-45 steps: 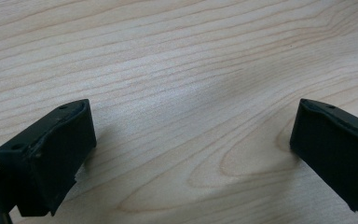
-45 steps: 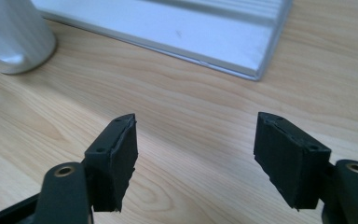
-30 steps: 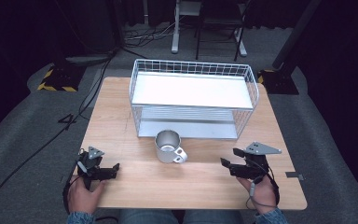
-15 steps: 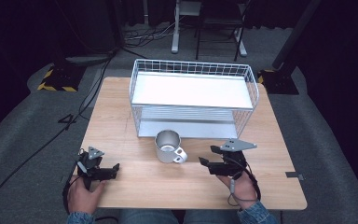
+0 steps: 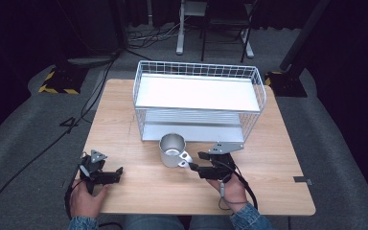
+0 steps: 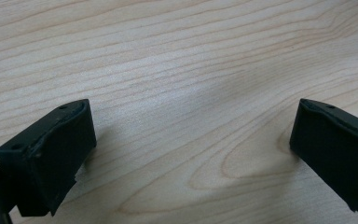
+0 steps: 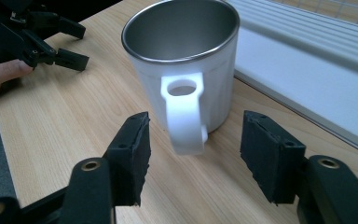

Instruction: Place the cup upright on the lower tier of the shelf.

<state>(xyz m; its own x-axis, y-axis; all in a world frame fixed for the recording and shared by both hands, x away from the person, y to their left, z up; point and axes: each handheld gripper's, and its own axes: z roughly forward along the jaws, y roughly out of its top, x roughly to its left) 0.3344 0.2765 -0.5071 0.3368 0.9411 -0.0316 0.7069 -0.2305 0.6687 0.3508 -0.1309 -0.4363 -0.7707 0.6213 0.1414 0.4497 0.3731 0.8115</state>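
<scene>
No readable lettering, brand or number stands on anything here — not on the metal mug, the wire rack or the wooden table. The one sign-like marking is the yellow-and-black hazard striping on a dark base on the floor at the upper left of the high view — a pattern, not words.
</scene>
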